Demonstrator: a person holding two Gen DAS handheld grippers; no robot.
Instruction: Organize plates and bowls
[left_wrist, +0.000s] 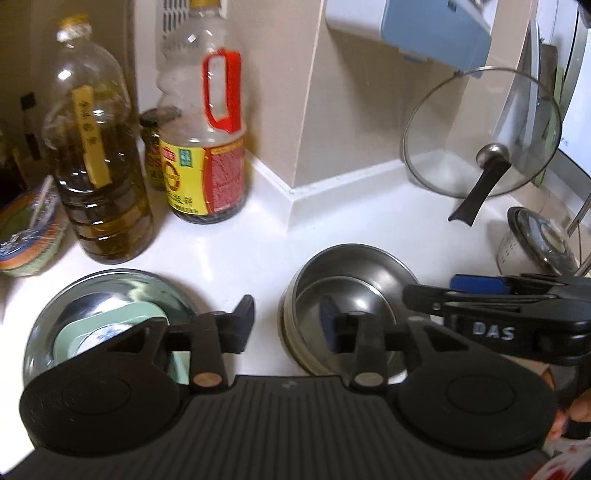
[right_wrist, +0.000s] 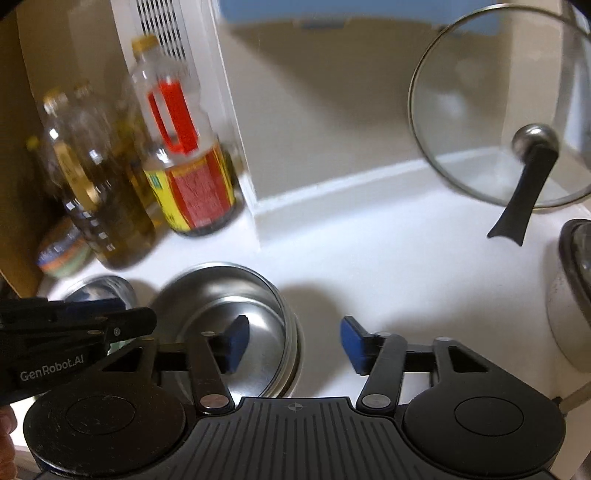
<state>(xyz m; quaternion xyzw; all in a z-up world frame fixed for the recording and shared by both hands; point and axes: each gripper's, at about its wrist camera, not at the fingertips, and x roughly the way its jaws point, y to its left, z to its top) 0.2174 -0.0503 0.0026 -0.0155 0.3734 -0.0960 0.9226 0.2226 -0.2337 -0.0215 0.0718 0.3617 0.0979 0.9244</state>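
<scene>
We see two pairs of tongs above a white surface (left_wrist: 229, 243) in a kitchen corner. The left tongs (left_wrist: 288, 326) stand released, nothing between their pads, which hang over the strip of surface separating two vessels. To their left sits a glass bowl (left_wrist: 48, 325) containing a pale green dish (left_wrist: 74, 336); to their right lies a stack of steel bowls (left_wrist: 354, 266), nested one inside another. The right tongs (right_wrist: 295, 345) are likewise released: their left pad hovers over the steel stack's interior and their right pad over bare surface, gripping nothing. Behind, we note an oil bottle (left_wrist: 99, 177), a sauce bottle with a red handle (left_wrist: 203, 147) and a small jar (left_wrist: 153, 151) between them. A glass lid (left_wrist: 480, 133) leans against the wall at right, near a lidded white pot (left_wrist: 535, 243).
</scene>
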